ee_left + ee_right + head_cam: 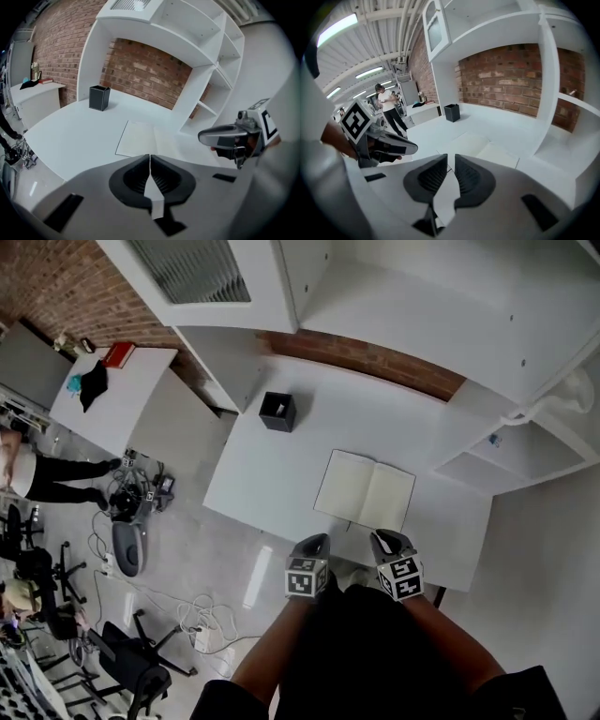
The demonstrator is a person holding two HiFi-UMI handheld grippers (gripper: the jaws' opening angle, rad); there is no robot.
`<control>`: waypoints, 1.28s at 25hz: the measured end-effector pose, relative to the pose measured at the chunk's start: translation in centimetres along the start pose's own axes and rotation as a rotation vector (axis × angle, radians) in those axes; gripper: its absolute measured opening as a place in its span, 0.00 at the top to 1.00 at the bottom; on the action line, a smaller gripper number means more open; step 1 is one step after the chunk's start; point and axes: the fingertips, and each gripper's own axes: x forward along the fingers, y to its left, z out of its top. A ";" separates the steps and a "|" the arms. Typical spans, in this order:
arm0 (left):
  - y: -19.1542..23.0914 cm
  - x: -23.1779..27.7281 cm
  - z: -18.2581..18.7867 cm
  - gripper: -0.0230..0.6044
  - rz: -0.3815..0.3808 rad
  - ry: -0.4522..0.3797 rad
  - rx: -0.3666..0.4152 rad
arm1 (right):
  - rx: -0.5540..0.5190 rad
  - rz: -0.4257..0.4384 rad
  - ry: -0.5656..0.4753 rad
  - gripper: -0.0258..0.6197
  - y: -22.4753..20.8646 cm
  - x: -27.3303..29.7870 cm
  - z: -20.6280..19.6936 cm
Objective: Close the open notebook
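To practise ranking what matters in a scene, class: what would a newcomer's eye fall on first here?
The open notebook lies near the white table's front edge. Just short of it are the left hand-held gripper, jaws together, and the right hand-held gripper, jaws slightly apart, both empty. A black box stands alone at the table's far left.
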 end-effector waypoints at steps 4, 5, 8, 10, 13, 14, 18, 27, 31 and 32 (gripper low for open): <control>1.5 0.7 -0.6 0.95 -0.019 0.010 -0.013 | -0.117 0.025 0.111 0.75 1.2 4.2 -1.2; 1.8 1.1 -0.9 0.95 -0.027 0.007 -0.007 | -0.150 0.029 0.142 0.72 1.4 5.3 -1.7; 2.6 1.9 -2.1 0.95 -0.048 0.014 -0.011 | -0.258 0.035 0.235 0.68 2.1 8.5 -3.1; 2.7 1.9 -2.4 0.95 -0.056 0.021 -0.023 | -0.324 0.026 0.294 0.66 2.1 10.3 -4.0; 3.0 1.9 -2.7 0.95 -0.065 0.009 -0.048 | -0.406 0.002 0.353 0.63 2.0 12.2 -4.7; 3.2 1.8 -2.8 0.95 -0.063 0.000 -0.057 | -0.430 -0.007 0.372 0.63 2.0 12.8 -4.9; 4.0 1.3 -3.0 0.95 -0.034 -0.035 -0.085 | -0.525 -0.033 0.440 0.62 2.0 14.5 -5.5; 5.3 1.4 -3.1 0.95 -0.060 -0.029 -0.068 | -0.618 -0.073 0.455 0.61 1.9 17.2 -5.0; 5.9 1.7 -2.6 0.95 -0.061 -0.029 -0.091 | -0.659 -0.081 0.472 0.61 1.7 17.7 -5.1; 6.0 1.8 -2.4 0.95 -0.062 -0.032 -0.104 | -0.668 -0.077 0.474 0.61 1.8 17.7 -5.1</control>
